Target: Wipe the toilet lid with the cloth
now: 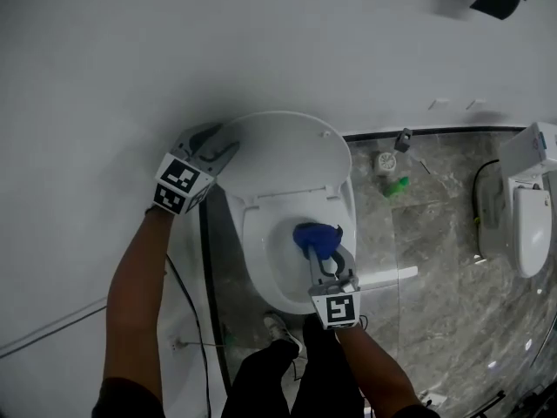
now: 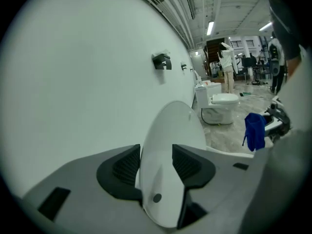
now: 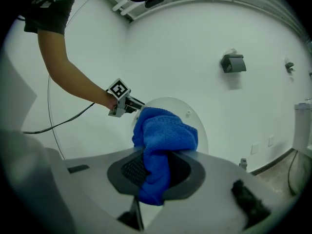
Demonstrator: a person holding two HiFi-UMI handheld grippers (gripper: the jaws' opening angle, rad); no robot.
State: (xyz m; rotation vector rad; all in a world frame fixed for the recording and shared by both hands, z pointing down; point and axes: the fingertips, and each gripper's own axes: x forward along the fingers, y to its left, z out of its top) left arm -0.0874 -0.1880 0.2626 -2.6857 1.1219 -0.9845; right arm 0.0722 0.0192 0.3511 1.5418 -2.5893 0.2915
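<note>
The white toilet lid (image 1: 287,151) stands raised against the wall above the open bowl (image 1: 261,259). My left gripper (image 1: 219,152) is at the lid's left edge. In the left gripper view its jaws (image 2: 156,165) stand wide, with the lid's edge (image 2: 170,130) between the pads and not pinched. My right gripper (image 1: 320,249) hovers over the bowl, shut on a bunched blue cloth (image 1: 315,235). In the right gripper view the cloth (image 3: 163,135) hangs from between the pads (image 3: 156,172), in front of the lid (image 3: 195,113).
A second toilet (image 1: 522,225) stands at the right on the marble floor. A green bottle (image 1: 398,185) and a small container (image 1: 387,161) sit near the wall. A cable (image 1: 187,307) runs down the left side. The person's shoe (image 1: 280,327) is before the bowl.
</note>
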